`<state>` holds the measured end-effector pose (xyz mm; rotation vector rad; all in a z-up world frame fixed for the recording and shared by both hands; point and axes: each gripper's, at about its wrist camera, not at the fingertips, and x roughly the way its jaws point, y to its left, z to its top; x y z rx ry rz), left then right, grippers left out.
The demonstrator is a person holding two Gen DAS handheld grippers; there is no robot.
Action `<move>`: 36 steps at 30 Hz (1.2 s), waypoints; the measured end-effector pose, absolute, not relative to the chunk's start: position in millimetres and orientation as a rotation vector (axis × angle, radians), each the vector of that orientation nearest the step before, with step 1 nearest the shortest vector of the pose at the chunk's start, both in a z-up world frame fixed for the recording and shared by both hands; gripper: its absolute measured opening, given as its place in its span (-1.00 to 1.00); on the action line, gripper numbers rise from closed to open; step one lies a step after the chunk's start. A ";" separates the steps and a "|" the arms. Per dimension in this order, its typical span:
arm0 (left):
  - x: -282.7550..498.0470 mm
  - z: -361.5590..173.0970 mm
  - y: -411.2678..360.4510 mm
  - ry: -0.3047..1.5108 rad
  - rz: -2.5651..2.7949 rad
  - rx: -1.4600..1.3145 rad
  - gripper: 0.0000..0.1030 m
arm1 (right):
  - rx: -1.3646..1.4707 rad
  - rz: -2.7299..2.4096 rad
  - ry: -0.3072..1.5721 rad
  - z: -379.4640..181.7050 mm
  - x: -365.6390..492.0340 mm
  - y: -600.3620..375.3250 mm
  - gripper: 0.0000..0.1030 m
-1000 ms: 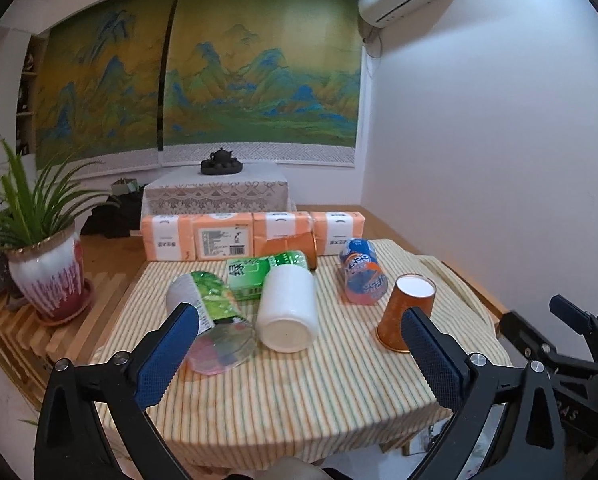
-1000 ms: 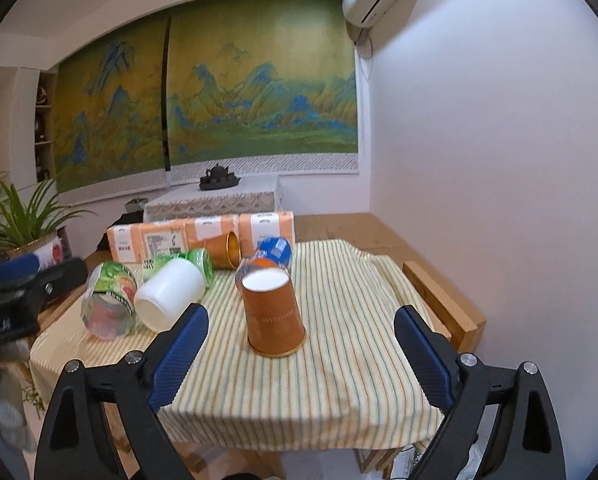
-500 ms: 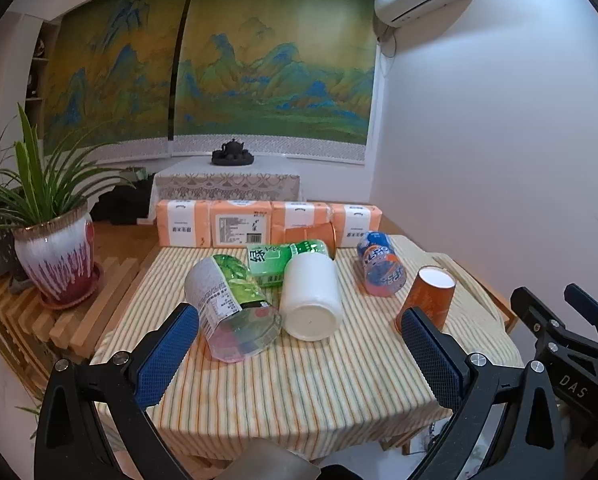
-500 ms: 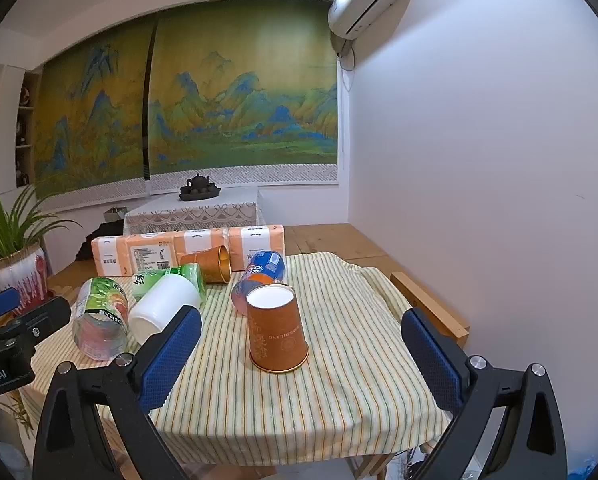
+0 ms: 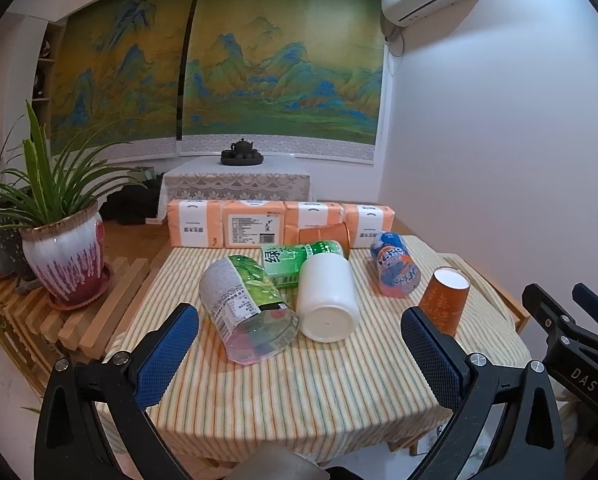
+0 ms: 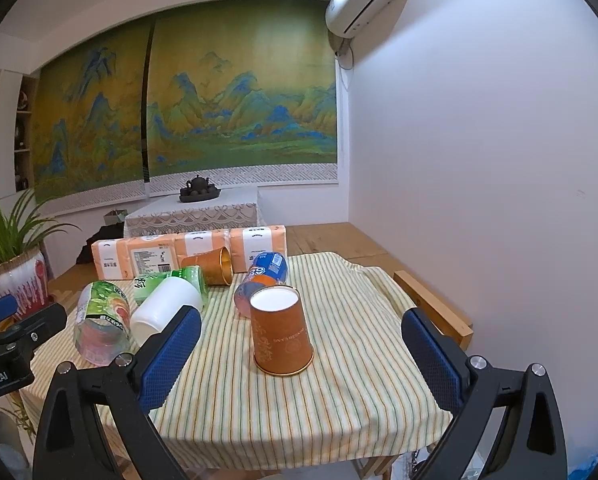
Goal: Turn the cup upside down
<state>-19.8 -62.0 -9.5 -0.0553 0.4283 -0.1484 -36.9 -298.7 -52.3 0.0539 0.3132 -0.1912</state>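
An orange paper cup [image 6: 281, 330] stands upside down on the striped tablecloth [image 6: 299, 412], white base up; it also shows in the left wrist view [image 5: 445, 300] at the table's right. A second orange cup [image 6: 213, 266] lies on its side near the back. My right gripper [image 6: 299, 354] is open and empty, held back from the upside-down cup, above the table's front edge. My left gripper [image 5: 299, 350] is open and empty, above the front edge, facing the lying bottles.
A white jar [image 5: 327, 300], a green-labelled bottle [image 5: 247, 304], a green tea bottle [image 5: 299, 258] and a blue-orange can [image 5: 395, 268] lie on the cloth. Orange tissue packs [image 5: 275, 224] line the back. A potted plant [image 5: 59, 248] stands left. A wall is close on the right.
Both grippers have drawn back and risen from the table, so the objects look smaller and farther. The upside-down cup has not moved.
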 end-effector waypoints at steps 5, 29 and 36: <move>-19.5 -9.3 -58.6 0.429 -0.135 -0.057 0.99 | 0.044 -0.188 0.305 -50.9 -38.4 -294.9 0.92; -20.0 -8.7 -54.0 0.423 -0.114 -0.057 0.99 | 0.032 -0.167 0.302 -47.6 -39.0 -286.4 0.92; -19.8 -9.1 -53.5 0.421 -0.111 -0.058 0.99 | 0.031 -0.166 0.305 -48.2 -37.5 -285.8 0.92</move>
